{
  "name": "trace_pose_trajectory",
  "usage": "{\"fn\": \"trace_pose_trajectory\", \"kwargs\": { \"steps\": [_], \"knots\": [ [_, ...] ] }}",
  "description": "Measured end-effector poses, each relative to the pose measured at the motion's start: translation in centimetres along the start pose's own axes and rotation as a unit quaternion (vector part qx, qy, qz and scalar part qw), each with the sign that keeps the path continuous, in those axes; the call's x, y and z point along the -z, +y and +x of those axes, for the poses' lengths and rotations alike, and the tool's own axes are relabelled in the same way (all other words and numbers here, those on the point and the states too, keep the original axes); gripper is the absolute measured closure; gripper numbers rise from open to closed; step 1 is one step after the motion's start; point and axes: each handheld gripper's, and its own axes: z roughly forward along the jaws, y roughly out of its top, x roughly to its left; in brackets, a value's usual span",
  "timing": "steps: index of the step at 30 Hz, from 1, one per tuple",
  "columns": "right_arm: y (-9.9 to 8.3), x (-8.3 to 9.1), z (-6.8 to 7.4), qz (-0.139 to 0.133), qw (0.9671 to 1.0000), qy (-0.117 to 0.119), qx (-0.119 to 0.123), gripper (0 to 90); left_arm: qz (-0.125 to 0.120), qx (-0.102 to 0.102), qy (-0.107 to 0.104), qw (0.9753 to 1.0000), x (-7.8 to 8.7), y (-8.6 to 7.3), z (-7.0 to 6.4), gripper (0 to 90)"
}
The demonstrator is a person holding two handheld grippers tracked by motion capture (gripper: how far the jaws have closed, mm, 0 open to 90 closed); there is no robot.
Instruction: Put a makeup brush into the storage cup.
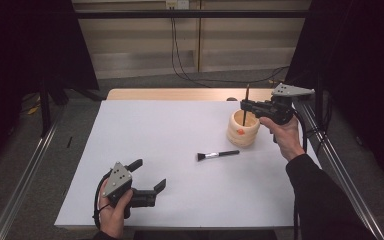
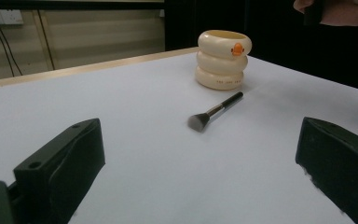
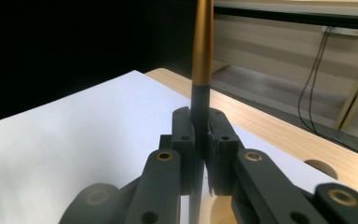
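A cream ringed holder with an orange duck beak [image 1: 243, 129] [image 2: 223, 59] stands at the table's right. My right gripper [image 1: 244, 106] [image 3: 200, 135] is shut on an upright brush handle [image 1: 246, 102] [image 3: 202, 56], gold above and dark below, whose lower end goes down into the holder. A black makeup brush [image 1: 218, 155] [image 2: 214, 111] lies flat on the white sheet in front of the holder. My left gripper [image 1: 147, 175] [image 2: 196, 172] rests near the front left edge, open, with nothing between its jaws, pointing toward the lying brush.
A white sheet [image 1: 170, 150] covers the wooden table [image 1: 180, 94]. Metal rails [image 1: 25, 180] run along both sides. Cables [image 1: 180, 60] hang down the back wall. A round hole [image 3: 320, 167] shows in the wood near the holder.
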Motion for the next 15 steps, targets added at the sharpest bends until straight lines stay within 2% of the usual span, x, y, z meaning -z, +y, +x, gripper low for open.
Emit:
{"fn": "trace_pose_trajectory", "kwargs": {
  "steps": [15],
  "knots": [
    [0.6,-1.1,-1.8,-0.004,0.9996,-0.028,-0.008,83.0,0.006,-0.003,0.0,1.0,0.0,0.0,0.0,1.3]
  ]
}}
